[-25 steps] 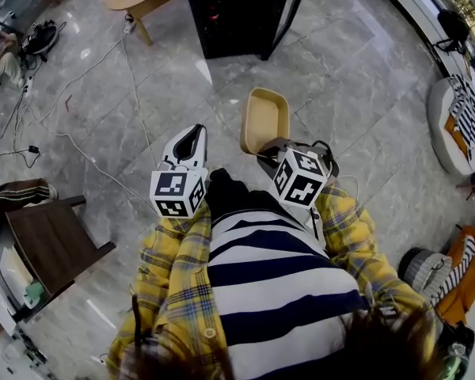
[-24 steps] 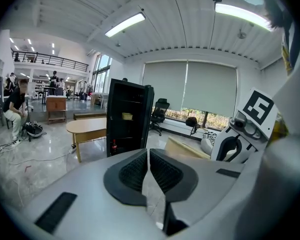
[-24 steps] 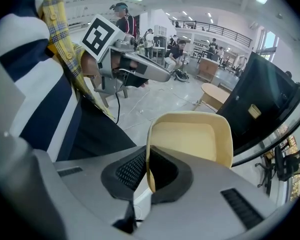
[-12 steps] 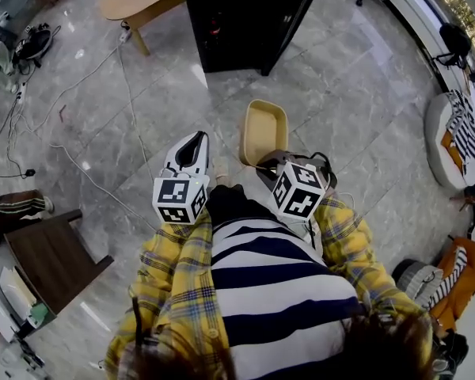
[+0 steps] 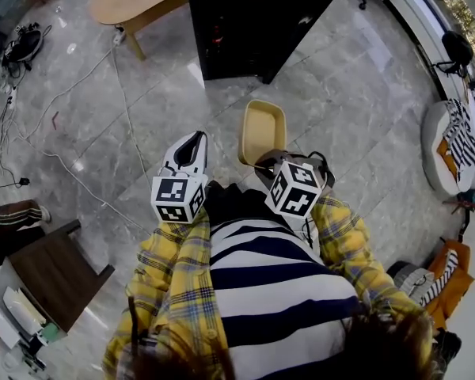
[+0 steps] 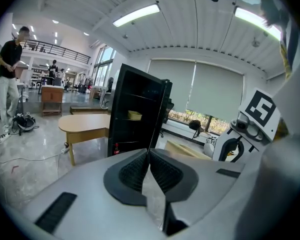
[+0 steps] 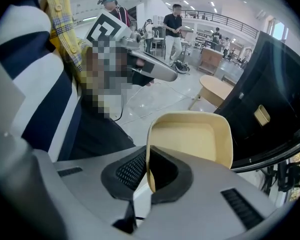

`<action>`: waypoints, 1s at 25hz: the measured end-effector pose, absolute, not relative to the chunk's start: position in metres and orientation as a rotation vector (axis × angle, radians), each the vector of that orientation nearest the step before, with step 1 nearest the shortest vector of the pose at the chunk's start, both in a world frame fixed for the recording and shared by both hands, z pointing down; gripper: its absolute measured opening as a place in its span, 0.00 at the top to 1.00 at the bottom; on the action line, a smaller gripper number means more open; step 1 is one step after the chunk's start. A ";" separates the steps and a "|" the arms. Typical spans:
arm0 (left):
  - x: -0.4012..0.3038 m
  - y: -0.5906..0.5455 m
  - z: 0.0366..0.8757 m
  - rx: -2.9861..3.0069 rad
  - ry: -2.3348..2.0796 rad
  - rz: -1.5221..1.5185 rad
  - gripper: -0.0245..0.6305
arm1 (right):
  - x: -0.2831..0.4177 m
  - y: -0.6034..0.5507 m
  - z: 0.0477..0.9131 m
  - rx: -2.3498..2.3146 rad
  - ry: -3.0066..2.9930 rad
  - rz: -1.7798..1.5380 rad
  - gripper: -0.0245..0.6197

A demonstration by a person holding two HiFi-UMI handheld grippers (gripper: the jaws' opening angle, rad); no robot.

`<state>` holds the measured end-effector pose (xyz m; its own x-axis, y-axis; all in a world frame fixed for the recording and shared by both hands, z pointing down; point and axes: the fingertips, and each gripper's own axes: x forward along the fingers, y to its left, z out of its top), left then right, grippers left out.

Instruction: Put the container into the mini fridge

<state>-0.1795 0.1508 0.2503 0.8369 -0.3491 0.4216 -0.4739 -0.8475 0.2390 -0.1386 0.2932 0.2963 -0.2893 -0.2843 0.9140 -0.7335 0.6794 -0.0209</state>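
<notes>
Marble floor [image 5: 356,93], mini fridge [image 5: 253,22] upper centre. Right gripper [image 7: 149,166] fingers pinch container [image 7: 190,139] rim; judged light, stiff, slippery. Left gripper [image 6: 149,169] fingers together, empty

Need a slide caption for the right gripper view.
Right gripper clamps the beige container by its rim, black mini fridge ahead.

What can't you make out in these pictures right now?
Mini fridge interior: cut off by the head view's top edge, dark in both gripper views.
Yellow item on its shelf: too small in the left gripper view to identify.
Container underside: turned away in the head and right gripper views.
</notes>
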 end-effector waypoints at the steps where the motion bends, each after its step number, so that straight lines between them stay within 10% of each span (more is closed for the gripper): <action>1: -0.179 0.142 0.252 2.679 -0.618 0.526 0.92 | -0.137 0.285 0.297 0.799 -1.864 0.554 0.92; 25: -0.126 0.030 0.295 2.590 -0.859 0.491 0.92 | -0.024 0.162 0.341 0.638 -1.837 0.507 0.92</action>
